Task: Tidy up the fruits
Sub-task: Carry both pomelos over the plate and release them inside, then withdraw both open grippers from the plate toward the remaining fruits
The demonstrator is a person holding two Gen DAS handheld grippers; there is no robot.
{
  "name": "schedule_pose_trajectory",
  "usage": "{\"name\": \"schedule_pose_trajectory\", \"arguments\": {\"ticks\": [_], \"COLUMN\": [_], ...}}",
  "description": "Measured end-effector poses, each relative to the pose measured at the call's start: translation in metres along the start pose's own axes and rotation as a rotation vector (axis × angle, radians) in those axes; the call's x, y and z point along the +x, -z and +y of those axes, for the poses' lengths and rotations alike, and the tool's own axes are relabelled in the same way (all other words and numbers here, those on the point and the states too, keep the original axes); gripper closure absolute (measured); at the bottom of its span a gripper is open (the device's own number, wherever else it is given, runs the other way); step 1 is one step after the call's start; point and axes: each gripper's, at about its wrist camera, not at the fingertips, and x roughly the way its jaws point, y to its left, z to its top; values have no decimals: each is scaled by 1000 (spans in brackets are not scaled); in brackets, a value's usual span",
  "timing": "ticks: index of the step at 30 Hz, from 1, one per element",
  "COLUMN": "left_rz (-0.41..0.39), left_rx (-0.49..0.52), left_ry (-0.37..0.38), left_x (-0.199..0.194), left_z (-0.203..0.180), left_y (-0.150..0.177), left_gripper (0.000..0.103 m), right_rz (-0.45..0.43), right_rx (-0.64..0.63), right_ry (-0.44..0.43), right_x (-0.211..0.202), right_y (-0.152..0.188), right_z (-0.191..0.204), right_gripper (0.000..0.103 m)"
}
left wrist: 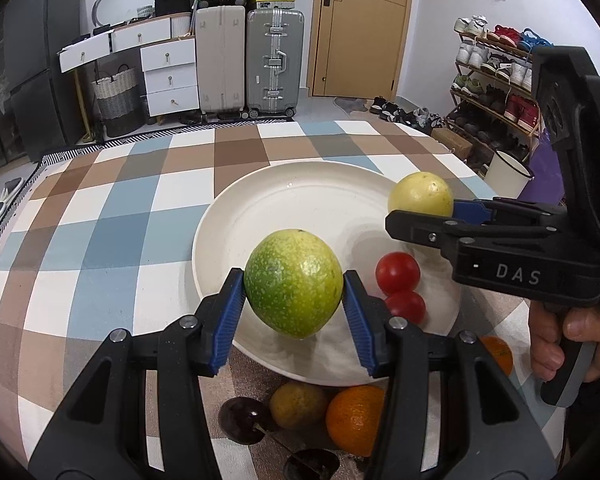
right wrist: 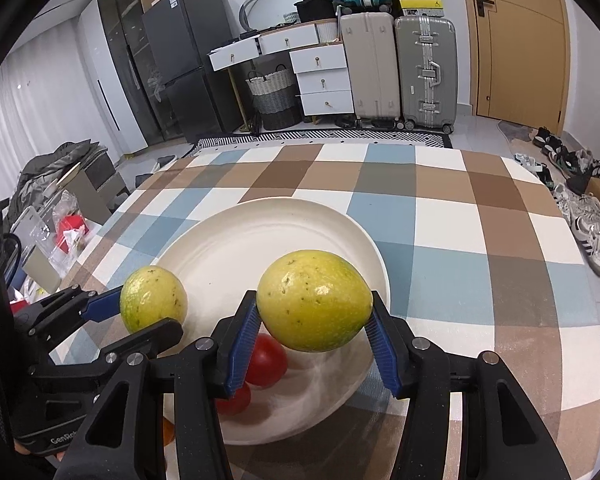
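Both fingers (right wrist: 382, 344) clamp yellow fruit (right wrist: 314, 300) lengthwise, crosswise over plate (right wrist: 228, 224).

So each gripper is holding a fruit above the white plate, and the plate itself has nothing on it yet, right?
Not quite. The left gripper holds a green fruit and the right gripper a yellow fruit above the white plate, but the plate is not bare: two red tomatoes already lie on it, clearest in the left wrist view.

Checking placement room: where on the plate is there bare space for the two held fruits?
The white plate is bare across its middle and far rim. Its near edge is crowded: two tomatoes there, and oranges just off the rim.
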Motion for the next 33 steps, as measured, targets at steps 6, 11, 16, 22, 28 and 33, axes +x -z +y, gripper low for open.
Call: {"name": "schedule_pose_trajectory", "arguments": {"ticks": [6, 11, 16, 22, 28, 33], "left_rz": [9, -25, -52, -78, -90, -92], "left_rx": [-8, -40, -60, -82, -66, -46], "left_ry": [-13, -17, -28, -41, -54, -67], "left_x": [0, -10, -24, -47, -68, -85], "left_z": [1, 6, 13, 21, 21, 19], "left_y": [1, -2, -3, 3, 19, 35], "left_gripper": [56, 56, 38, 17, 1, 1], "right_rz": [-3, -59, -74, -86, -74, -72], "right_rx": [-12, -34, -31, -7, 11, 11], "right_ry": [-10, -10, -2, -5, 7, 14], "right_x": [3, -15, -30, -50, -65, -77], "right_y": [2, -1, 2, 16, 38, 53], "right_z": [7, 12, 10, 7, 7, 9], "right_gripper": [50, 49, 32, 9, 1, 1]}}
